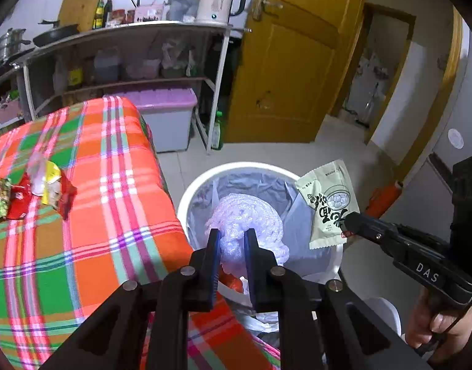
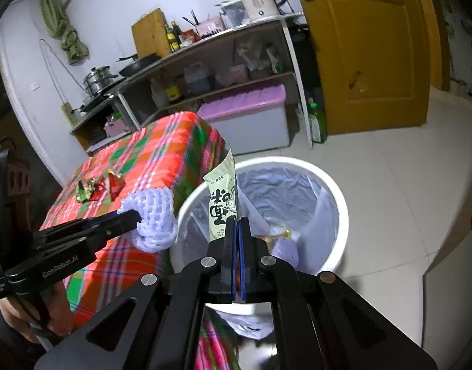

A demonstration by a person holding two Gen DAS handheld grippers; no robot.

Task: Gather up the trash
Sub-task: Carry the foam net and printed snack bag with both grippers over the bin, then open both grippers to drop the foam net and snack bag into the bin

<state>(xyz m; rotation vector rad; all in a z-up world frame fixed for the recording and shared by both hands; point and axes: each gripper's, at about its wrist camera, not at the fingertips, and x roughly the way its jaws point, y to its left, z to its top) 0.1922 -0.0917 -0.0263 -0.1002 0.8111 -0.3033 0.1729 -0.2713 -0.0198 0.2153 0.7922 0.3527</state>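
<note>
- The left gripper (image 1: pixel 231 239) is clamped on a white foam net (image 1: pixel 251 215); its pads press both sides of the soft mesh, so the jaws stand partly apart around it.
- The right gripper (image 2: pixel 237 225) is shut tight on the lower edge of a pale green packet (image 2: pixel 222 197), pads nearly meeting on the thin film.
- Both held things hang at the white bin (image 1: pixel 205 182), which stands on the floor just beside the corner of the plaid table (image 1: pixel 82 185).
- In the left wrist view the bin's mouth lies straight ahead, at 12 o'clock from the left fingertips, and the net looks to be over the lined opening. The right wrist view puts the net nearer the bin's table-side rim, so I cannot tell whether it is fully over the mouth.
- The packet sits at about 2 o'clock from the left gripper, over the bin's far-right rim in that view.
- In the right wrist view the packet stands upright from the jaws, long axis running 6 to 12 o'clock, free end up; the bin opening lies behind it and toward 1 o'clock.
- The net has no clear long axis; it is a rounded lump.
- Judgement: each hand is about equally near the bin, and a release from either should drop its thing in; the left may want a little more reach first.
- More wrappers (image 1: pixel 35 191) lie on the table, at 10 o'clock from the left gripper, well apart from the bin and nearer the left hand.
</note>
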